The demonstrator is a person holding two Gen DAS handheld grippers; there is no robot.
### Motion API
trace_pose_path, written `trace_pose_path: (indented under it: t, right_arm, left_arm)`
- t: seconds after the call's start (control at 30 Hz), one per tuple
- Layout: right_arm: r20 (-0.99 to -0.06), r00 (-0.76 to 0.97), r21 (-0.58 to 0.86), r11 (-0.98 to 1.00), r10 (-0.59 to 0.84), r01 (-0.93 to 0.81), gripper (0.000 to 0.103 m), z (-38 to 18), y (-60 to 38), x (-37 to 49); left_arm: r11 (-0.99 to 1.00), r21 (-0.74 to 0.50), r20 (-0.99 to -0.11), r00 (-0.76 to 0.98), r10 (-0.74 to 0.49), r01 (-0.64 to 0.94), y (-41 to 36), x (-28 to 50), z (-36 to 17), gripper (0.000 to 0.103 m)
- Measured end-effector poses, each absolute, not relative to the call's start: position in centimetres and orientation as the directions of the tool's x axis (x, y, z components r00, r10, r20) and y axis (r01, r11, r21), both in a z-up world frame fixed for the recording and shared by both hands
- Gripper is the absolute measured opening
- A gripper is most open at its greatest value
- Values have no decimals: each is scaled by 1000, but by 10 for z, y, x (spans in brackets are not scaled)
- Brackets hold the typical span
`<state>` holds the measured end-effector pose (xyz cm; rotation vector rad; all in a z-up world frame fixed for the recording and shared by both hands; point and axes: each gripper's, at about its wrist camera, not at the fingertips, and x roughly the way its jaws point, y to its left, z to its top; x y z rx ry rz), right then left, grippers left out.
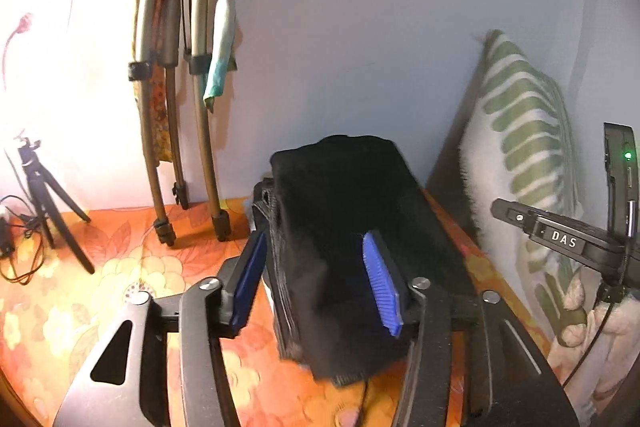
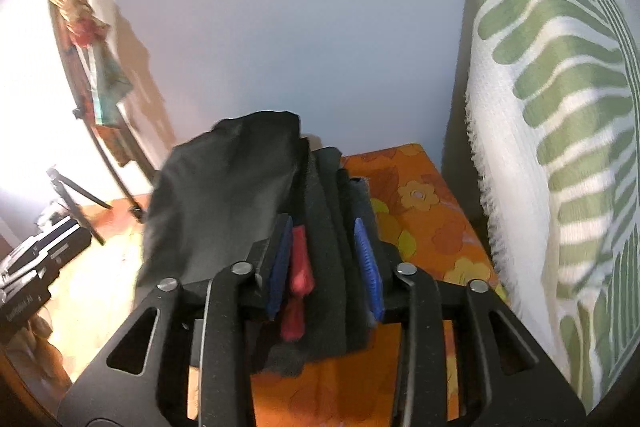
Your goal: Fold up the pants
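Black folded pants [image 1: 344, 227] sit on an orange floral surface [image 1: 132, 267]; a green-striped pillow [image 1: 524, 131] leans at three o'clock. The left gripper [image 1: 320, 279] and right gripper [image 2: 326, 263] both stand part open around the fabric, gripping nothing.

place: home bedroom | evidence: floral bedsheet [image 2: 436, 223]; leaf-print pillow [image 2: 560, 107] against wall

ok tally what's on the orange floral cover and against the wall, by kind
Folded black pants: 1
Green striped pillow: 1
Small black tripod: 1
Tall leaning tripod: 1
Grippers, left and right: 2
Total: 6
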<state>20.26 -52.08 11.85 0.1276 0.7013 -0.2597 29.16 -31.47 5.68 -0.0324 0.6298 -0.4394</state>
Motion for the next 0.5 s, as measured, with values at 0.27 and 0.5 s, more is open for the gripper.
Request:
trace_pose_path:
  t: [0.27, 0.5]
  right_arm:
    - [-638, 752, 39, 968, -166, 248, 46, 125, -476, 133]
    - [-586, 794, 24, 976, -164, 219, 55, 133, -435, 70]
  left_arm:
    - [889, -171, -538, 715, -446, 425, -294, 225, 77, 57]
    - [881, -177, -524, 715, -462, 440, -275, 164, 84, 67]
